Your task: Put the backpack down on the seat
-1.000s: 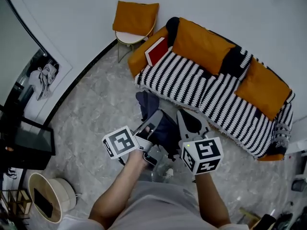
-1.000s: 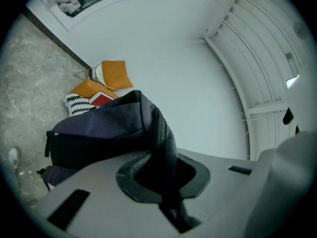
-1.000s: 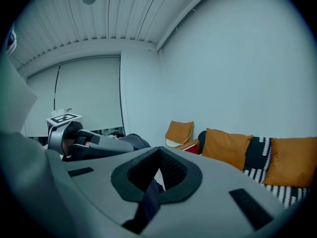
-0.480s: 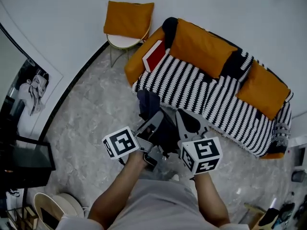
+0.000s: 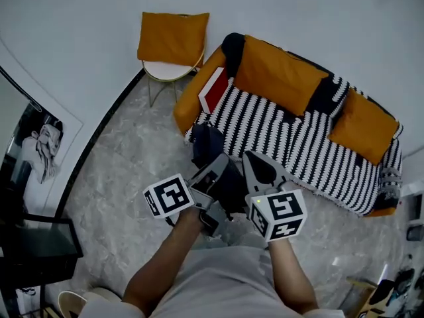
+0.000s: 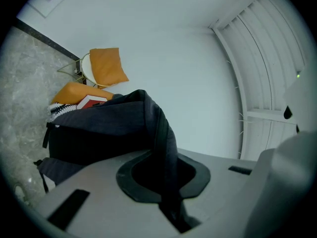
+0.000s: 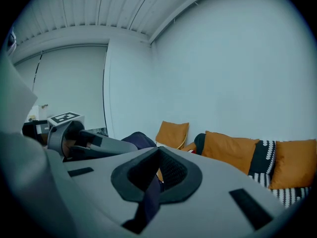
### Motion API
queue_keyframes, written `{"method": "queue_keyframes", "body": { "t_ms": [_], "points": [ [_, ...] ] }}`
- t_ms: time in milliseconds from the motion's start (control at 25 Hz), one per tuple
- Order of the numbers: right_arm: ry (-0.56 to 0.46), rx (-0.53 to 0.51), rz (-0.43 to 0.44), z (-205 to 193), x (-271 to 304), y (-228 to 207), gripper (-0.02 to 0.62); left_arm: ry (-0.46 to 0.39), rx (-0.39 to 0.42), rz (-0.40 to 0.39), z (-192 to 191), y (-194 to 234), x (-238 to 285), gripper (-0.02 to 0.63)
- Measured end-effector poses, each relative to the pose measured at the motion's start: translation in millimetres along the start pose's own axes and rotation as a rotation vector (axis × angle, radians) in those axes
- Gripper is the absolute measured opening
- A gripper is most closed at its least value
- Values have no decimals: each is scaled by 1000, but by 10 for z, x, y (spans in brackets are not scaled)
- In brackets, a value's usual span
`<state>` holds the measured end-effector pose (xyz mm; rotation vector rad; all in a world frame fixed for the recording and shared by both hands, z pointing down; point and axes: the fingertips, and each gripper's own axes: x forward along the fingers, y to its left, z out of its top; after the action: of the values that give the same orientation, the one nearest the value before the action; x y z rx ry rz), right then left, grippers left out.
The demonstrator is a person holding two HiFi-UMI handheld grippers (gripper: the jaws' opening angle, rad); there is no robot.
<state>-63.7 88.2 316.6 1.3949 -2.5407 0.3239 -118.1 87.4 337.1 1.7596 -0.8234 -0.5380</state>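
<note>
backpack (image 5: 207, 146): hangs below and between both grippers, bulk toward the left one
left gripper (image 5: 213, 172): clamped on strap (image 6: 166, 148)
right gripper (image 5: 260, 167): pinching another strap
sofa (image 5: 285, 138): seat straight ahead, right gripper nearer

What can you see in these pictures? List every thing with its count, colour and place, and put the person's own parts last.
backpack: one, dark navy, held up in front of the sofa
sofa: one, orange with a black-and-white striped throw, against the wall
cushions: three, orange, two on the sofa's back, one on the chair
chair: one, white seat, thin gold legs, beside the sofa's end
flat red thing: one, perhaps a book, at the sofa's arm
framed picture: one, black and white, against the wall
floor: grey marble
left claw: grey, shut on a backpack strap
right claw: grey, shut on a backpack strap
marker cubes: two, black and white, one per claw
forearms: two, bare, at the bottom edge
</note>
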Motion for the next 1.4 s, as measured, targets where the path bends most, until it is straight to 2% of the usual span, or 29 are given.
{"method": "queue_keyframes", "body": {
  "t_ms": [360, 560, 1040, 1400],
  "points": [
    [2, 20, -46, 29, 281, -242, 2, 33, -20, 8, 215, 198, 289, 28],
    [-4, 27, -32, 48, 499, -428, 2, 37, -24, 13, 300, 299, 554, 28],
    [-5, 47, 16, 320, 1145, -1423, 2, 25, -18, 44, 586, 401, 1679, 28],
    [-11, 58, 49, 475, 1395, -2151, 2, 27, 9, 50, 667, 409, 2458, 28]
  ]
}}
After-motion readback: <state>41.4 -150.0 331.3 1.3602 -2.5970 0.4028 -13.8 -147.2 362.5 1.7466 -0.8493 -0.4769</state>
